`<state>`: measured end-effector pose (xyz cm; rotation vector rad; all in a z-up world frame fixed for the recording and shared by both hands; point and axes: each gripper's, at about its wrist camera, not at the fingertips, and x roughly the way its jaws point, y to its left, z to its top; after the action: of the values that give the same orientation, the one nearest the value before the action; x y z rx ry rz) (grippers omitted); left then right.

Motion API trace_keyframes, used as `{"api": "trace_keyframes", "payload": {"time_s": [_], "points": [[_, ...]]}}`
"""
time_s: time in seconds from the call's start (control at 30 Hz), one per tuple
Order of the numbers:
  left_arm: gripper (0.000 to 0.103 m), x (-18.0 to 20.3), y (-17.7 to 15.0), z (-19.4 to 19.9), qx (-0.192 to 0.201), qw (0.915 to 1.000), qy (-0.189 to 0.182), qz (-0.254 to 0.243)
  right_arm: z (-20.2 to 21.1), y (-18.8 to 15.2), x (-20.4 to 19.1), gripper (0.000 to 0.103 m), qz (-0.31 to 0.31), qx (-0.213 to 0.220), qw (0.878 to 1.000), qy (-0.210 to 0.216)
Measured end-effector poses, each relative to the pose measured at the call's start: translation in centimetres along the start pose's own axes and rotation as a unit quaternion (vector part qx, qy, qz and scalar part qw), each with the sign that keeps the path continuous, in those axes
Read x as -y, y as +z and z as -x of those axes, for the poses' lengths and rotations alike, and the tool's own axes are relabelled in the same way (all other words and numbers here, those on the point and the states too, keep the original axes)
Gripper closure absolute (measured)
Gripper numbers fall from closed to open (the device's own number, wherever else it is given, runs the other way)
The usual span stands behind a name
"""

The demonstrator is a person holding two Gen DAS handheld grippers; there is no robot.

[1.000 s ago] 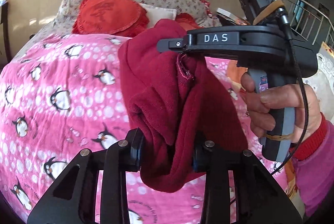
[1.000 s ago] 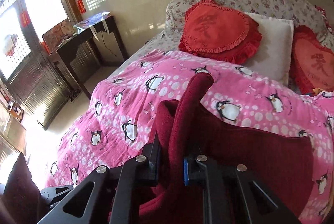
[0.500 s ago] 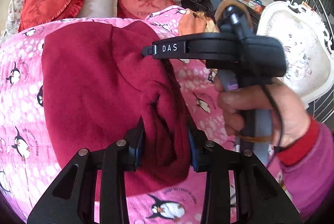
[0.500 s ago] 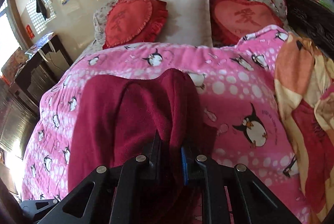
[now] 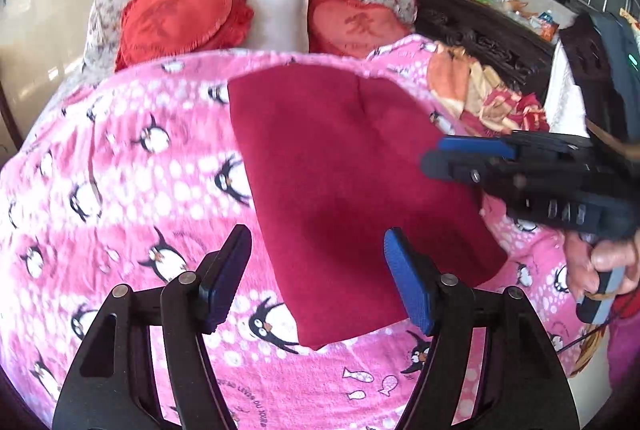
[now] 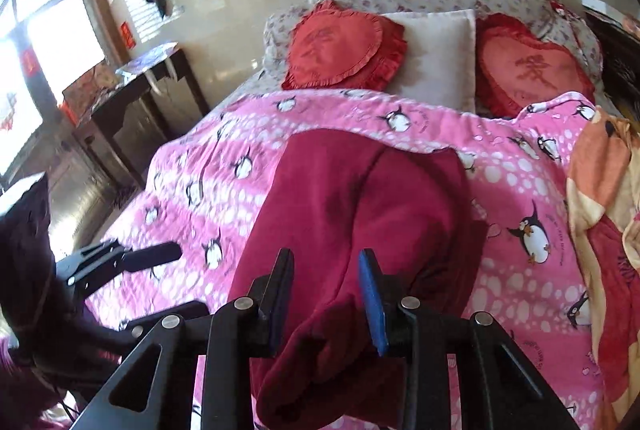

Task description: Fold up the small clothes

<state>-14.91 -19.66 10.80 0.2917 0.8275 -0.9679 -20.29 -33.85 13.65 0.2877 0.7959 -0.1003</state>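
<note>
We note the red garment (image 5: 352,181) lies flat, long axis near-to-far; left gripper (image 5: 316,280) wide, empty; right gripper (image 6: 326,304) opening, garment's near edge between its fingers.

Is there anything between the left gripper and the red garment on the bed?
Nothing visible. The left gripper hangs open directly over the near edge of the red garment, with only the pink penguin blanket around.

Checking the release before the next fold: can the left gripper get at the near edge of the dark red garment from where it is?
Probably yes. The left gripper is open, its jaws having just opened, and the dark red garment lies flat on the pink penguin blanket just ahead, nothing between. The right gripper is off to the side.
</note>
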Motion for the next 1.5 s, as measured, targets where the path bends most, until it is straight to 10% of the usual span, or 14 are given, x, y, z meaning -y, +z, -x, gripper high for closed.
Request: {"api": "trace_keyframes", "payload": {"time_s": [0.13,0.43,0.63,0.83,1.17,1.33,1.43,1.5], "points": [[0.034,0.4,-1.0,-3.3,-0.039,0.9990,0.005,-0.022,-2.1,-3.9,1.1,0.077,0.029,-0.055,0.994,-0.095],[0.034,0.9,-0.7,-3.1,-0.015,0.9993,0.024,-0.026,0.0,-5.7,4.5,0.076,-0.069,-0.024,0.996,-0.046],[0.034,1.2,0.7,-3.9,-0.013,0.9995,0.026,-0.015,0.9,-1.4,5.2,0.042,-0.100,0.043,0.990,-0.086],[0.034,2.3,0.5,-4.6,-0.019,0.9995,0.012,-0.023,-3.8,1.0,7.0,0.093,-0.110,0.004,0.992,-0.069],[0.034,3.6,1.0,-6.9,-0.028,0.9988,0.021,-0.033,-5.1,0.9,8.1,0.098,-0.069,0.011,0.988,-0.141],[0.034,3.3,1.0,-6.3,-0.030,0.9991,0.021,-0.023,-0.9,0.9,6.7,0.089,-0.093,0.042,0.989,-0.109],[0.034,2.9,1.1,-5.6,-0.029,0.9993,0.022,-0.012,0.7,0.3,4.4,0.056,-0.066,0.043,0.993,-0.088],[0.034,2.6,1.1,-5.1,-0.027,0.9993,0.025,-0.006,1.2,-0.4,2.8,0.053,-0.046,0.042,0.994,-0.086]]}}
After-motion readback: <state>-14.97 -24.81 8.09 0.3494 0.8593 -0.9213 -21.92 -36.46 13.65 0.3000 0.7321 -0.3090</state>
